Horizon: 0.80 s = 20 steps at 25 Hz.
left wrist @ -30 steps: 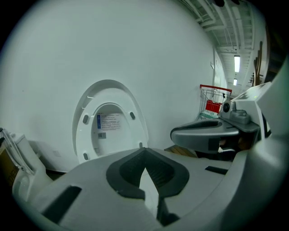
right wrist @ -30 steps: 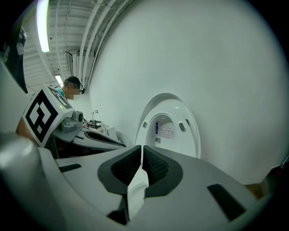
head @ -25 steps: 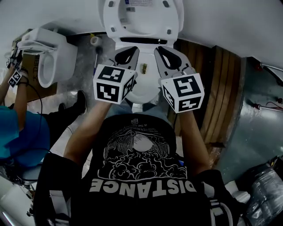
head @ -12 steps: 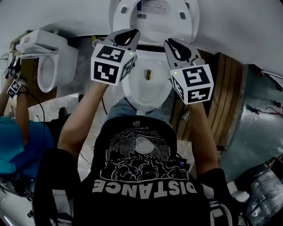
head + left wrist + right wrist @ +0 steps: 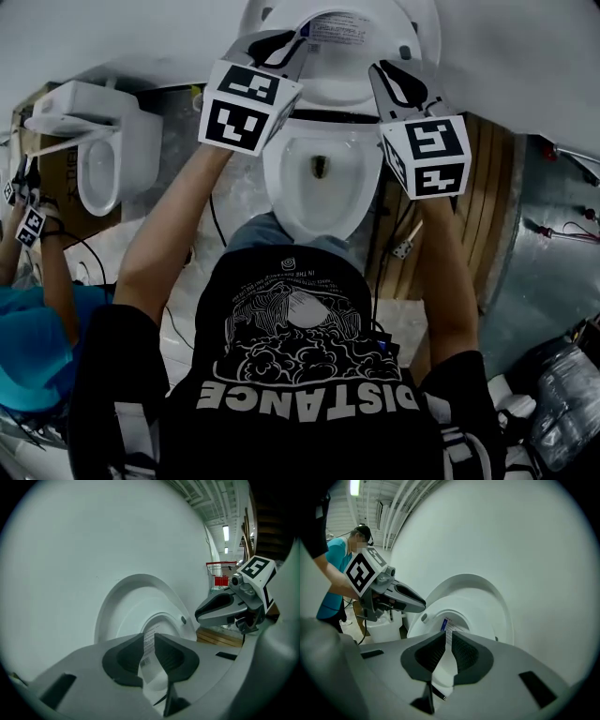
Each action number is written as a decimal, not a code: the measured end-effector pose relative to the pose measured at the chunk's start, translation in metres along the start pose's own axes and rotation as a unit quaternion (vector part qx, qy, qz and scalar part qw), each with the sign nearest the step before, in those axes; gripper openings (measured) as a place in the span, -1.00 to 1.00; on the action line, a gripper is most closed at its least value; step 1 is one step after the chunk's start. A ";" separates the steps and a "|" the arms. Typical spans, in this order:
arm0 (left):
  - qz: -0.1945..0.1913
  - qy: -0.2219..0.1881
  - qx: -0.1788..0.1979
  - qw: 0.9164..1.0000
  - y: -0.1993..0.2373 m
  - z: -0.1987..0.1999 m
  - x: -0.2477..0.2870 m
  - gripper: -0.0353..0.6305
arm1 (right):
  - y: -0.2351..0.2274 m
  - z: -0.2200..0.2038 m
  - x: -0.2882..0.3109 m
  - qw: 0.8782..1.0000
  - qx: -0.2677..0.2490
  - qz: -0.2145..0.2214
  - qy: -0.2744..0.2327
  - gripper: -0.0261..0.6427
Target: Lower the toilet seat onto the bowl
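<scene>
Left gripper (image 5: pixel 150 637) jaws just opening to an empty slit, right gripper (image 5: pixel 447 634) jaws together and empty, reach the upright toilet seat (image 5: pixel 417 37) above the bowl (image 5: pixel 281 187), hook its top edge, lower evenly.

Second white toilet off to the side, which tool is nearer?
Left. The left tool, jaws just opening with nothing between them, is by the edge of the raised white seat facing the second white toilet; the right tool is by the far edge.
</scene>
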<state>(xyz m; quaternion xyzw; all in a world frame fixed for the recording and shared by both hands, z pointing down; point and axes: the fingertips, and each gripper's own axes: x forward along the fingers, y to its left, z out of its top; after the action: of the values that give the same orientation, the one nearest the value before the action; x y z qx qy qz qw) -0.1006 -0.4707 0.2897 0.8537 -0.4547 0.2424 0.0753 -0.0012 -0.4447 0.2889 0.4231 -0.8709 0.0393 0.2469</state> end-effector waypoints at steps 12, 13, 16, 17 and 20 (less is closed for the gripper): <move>-0.016 0.000 0.092 0.996 0.031 0.017 0.041 -0.26 | -0.035 0.014 0.045 0.997 -0.047 -0.046 0.025 -0.44; -0.017 0.002 0.097 0.995 0.032 0.017 0.043 -0.23 | -0.038 0.015 0.048 0.997 -0.051 -0.048 0.028 -0.40; -0.018 0.001 0.109 0.994 0.036 0.020 0.048 -0.17 | -0.049 0.018 0.054 0.996 -0.062 -0.053 0.035 -0.34; -0.018 0.000 0.108 0.994 0.037 0.020 0.050 -0.15 | -0.052 0.018 0.056 0.996 -0.066 -0.053 0.037 -0.32; -0.022 0.007 0.107 0.994 0.038 0.019 0.057 -0.12 | -0.061 0.016 0.063 0.994 -0.086 -0.047 0.047 -0.21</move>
<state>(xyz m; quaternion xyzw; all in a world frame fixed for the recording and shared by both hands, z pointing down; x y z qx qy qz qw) -0.0978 -0.5415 0.2972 0.8649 -0.4069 0.2939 -0.0078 0.0060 -0.5331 0.2954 0.4382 -0.8379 -0.0276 0.3244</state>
